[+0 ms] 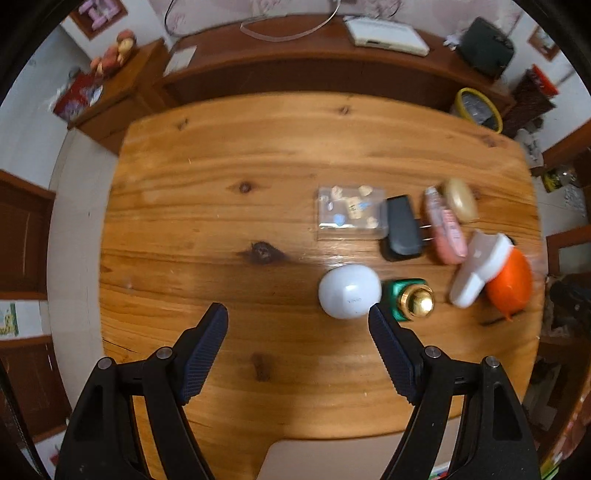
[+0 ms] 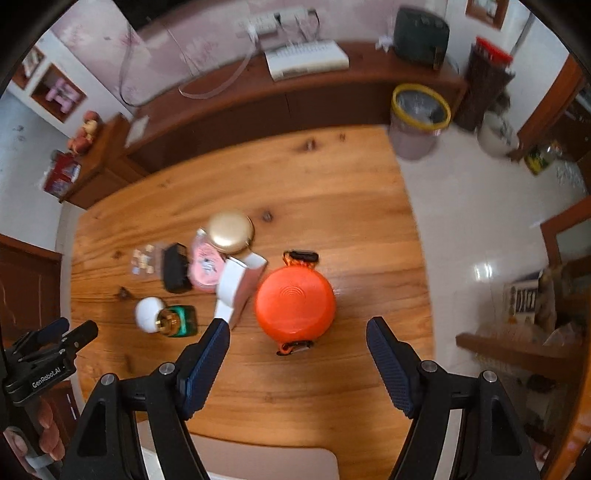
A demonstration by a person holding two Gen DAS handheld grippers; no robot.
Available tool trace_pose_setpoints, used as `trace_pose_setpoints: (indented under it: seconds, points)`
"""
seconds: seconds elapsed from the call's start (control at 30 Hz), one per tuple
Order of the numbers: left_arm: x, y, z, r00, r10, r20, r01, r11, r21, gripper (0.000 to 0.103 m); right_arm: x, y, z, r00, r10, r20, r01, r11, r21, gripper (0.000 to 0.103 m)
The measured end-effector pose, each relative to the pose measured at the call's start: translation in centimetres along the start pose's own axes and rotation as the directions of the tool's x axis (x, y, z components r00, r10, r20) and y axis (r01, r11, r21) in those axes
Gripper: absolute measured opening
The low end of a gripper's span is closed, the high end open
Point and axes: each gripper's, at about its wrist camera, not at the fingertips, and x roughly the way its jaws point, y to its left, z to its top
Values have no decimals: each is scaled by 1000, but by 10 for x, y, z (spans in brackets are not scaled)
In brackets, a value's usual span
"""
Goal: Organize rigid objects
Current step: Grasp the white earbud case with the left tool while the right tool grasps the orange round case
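On the wooden table (image 1: pixel 221 206) lie a white egg-shaped case (image 1: pixel 349 291), a green bottle with a gold cap (image 1: pixel 410 300), a clear plastic box of small pieces (image 1: pixel 349 213), a black charger (image 1: pixel 402 229), a pink bottle (image 1: pixel 445 227), a gold round lid (image 1: pixel 461 199), a white box (image 1: pixel 478 273) and an orange round case (image 1: pixel 511 284). My left gripper (image 1: pixel 297 319) is open and empty, just short of the white case. My right gripper (image 2: pixel 297 332) is open and empty above the orange case (image 2: pixel 295 301). The left gripper also shows in the right wrist view (image 2: pixel 70 334).
A dark wooden sideboard (image 1: pixel 295 70) stands behind the table with a white device (image 1: pixel 386 35) on it. A yellow-rimmed bin (image 2: pixel 419 118) stands on the tiled floor (image 2: pixel 480 221) to the right. A pale chair seat (image 2: pixel 258 461) is at the near table edge.
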Motion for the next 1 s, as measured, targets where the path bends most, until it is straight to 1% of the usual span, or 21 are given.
trace_pose_setpoints:
  seconds: [0.1,0.23,0.4,0.53,0.7,0.77,0.9,1.0]
  points:
    - [15,-2,5,999,-39,-33,38,999,-25,81,23,-1,5,999,-13,-32,13,1000,8,77]
    - [27,-11,9,997,-57,-51,55,998,-39,81,40,-1,10,998,-14,-56,16,1000,19,77]
    - [43,-18,11,993,-90,-78,83,992,-92,81,56,-9,17,997,-4,-78,9,998,67,77]
    - [52,-21,11,992,-101,-82,91,989,-121,81,62,-13,21,996,14,-93,-6,995,95,77]
    - [57,-16,11,991,-113,-69,102,982,-157,81,67,-6,23,995,10,-103,-2,997,79,78]
    - [59,-15,12,991,-118,-66,105,980,-167,81,70,-1,24,994,-3,-107,10,998,65,78]
    - [62,-11,13,991,-120,-58,107,977,-183,81,76,10,23,993,-56,-107,60,998,30,81]
    - [66,-9,12,993,-98,-67,84,979,-184,81,80,13,25,990,-87,-109,89,996,18,81]
